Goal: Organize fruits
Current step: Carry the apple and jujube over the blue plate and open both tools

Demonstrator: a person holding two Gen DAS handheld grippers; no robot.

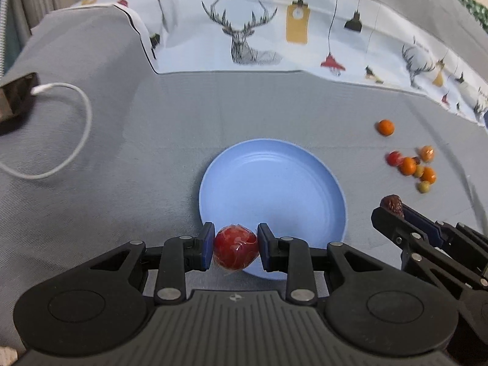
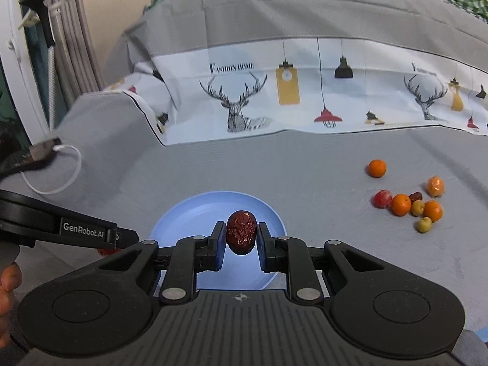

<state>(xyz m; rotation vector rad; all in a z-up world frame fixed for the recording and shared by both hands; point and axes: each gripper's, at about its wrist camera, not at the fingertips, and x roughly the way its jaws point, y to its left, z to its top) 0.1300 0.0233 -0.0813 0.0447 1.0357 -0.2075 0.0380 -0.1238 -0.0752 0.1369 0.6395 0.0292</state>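
Mostly grey cloth [image 1: 152, 158], printed deer fabric [image 1: 244, 39] behind blue plate [image 1: 274, 177].

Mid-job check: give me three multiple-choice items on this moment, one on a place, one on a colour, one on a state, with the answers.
1. Where does the loose pile of small fruits lie, seen from the right wrist?
A. On the plate
B. On the grey cloth, right of the plate
C. On the deer-print fabric

2. What colour is the plate?
A. Light blue
B. White
C. Green

3. What is the left tool doing?
A. Standing open and empty
B. Shut on a red plastic-wrapped fruit
C. Shut on the white cable

Answers:
1 B: the fruits sit on the grey cloth, apart from the plate.
2 A: its bare inside shows light blue in both views.
3 B: the red plastic-wrapped fruit is pinched between its pads at the plate's near rim, while the right tool grips a wrinkled red date.
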